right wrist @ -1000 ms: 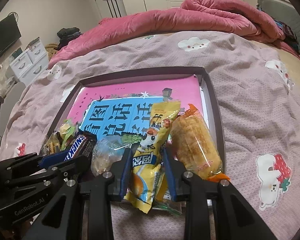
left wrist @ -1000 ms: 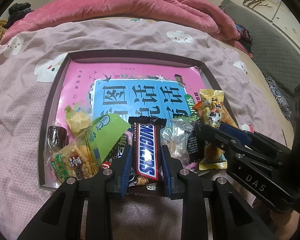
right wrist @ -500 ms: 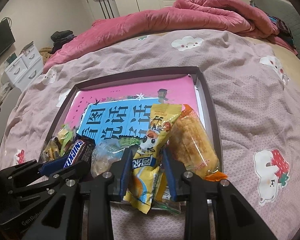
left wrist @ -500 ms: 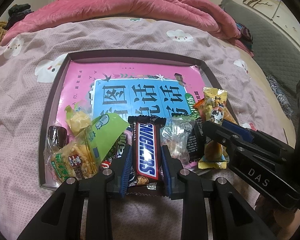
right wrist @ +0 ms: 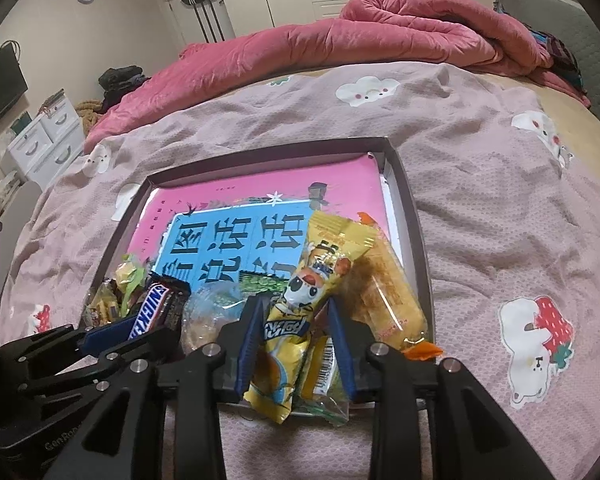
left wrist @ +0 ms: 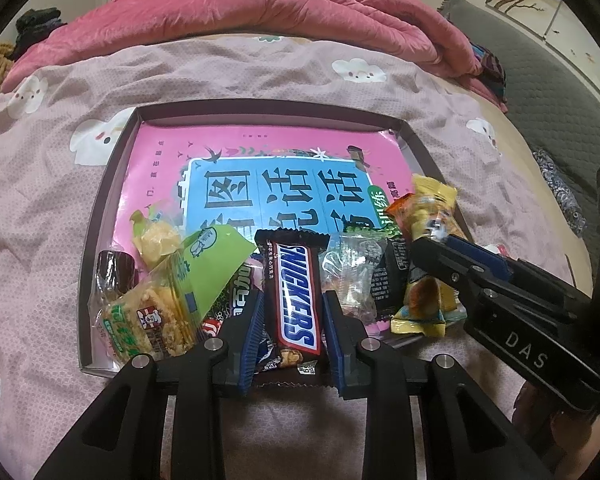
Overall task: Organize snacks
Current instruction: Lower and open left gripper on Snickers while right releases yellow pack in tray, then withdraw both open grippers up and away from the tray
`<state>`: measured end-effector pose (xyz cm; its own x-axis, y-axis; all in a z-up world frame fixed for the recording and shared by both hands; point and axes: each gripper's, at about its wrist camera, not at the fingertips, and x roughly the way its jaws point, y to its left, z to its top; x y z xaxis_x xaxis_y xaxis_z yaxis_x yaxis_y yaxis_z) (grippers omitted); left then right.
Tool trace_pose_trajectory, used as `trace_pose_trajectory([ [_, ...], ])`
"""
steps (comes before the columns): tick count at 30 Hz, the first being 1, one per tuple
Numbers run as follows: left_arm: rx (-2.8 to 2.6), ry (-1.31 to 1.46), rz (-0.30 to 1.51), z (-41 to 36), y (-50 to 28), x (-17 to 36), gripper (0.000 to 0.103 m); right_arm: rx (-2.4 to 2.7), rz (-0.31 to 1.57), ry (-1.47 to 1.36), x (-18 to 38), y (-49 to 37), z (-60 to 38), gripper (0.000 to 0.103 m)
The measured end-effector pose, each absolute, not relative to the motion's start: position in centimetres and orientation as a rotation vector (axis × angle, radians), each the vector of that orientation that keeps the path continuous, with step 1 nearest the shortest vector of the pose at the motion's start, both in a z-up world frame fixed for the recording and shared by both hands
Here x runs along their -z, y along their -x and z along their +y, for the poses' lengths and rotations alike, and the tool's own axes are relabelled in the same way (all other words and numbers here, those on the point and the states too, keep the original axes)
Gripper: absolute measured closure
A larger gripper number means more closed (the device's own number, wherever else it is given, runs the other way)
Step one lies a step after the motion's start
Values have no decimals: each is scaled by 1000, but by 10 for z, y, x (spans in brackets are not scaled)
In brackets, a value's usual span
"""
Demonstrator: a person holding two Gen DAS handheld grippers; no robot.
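Covering the bed (right wrist: 480, 200), a pink sheet with cloud prints carries a dark tray (left wrist: 100, 216) lined by a pink-and-blue book (left wrist: 284, 192). At the tray's near edge, the left tool (left wrist: 292, 320) clamps a "SNICKERS" bar (left wrist: 294, 296), and the right tool (right wrist: 296, 344) clamps a yellow panda-print pouch (right wrist: 300, 308); "DAS" marks its body.

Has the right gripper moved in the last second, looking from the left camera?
Yes. In the left wrist view the right gripper has shifted slightly rightward and toward the camera, judged against the tray's right rim, carrying the yellow snack pack.
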<state>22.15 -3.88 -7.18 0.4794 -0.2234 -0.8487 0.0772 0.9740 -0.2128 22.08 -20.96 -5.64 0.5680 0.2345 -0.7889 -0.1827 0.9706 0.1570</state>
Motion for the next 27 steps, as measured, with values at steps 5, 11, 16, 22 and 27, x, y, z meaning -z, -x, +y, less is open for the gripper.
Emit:
trace_pose_trajectory([
  [5, 189, 156, 1058, -39, -221, 72, 69, -247, 926, -49, 55, -219, -209, 61],
  [11, 194, 162, 1058, -39, -221, 72, 65, -235, 927, -80, 54, -219, -219, 60],
  [16, 200, 173, 1047, -38, -221, 69, 59, -235, 921, -118, 51, -216, -229, 60],
  [22, 203, 179, 1033, -37, -221, 63, 54, -240, 920, -129, 49, -212, -235, 59],
  [27, 204, 172, 1011, -37, -218, 51, 48, -239, 906, -129, 45, -208, -238, 58],
])
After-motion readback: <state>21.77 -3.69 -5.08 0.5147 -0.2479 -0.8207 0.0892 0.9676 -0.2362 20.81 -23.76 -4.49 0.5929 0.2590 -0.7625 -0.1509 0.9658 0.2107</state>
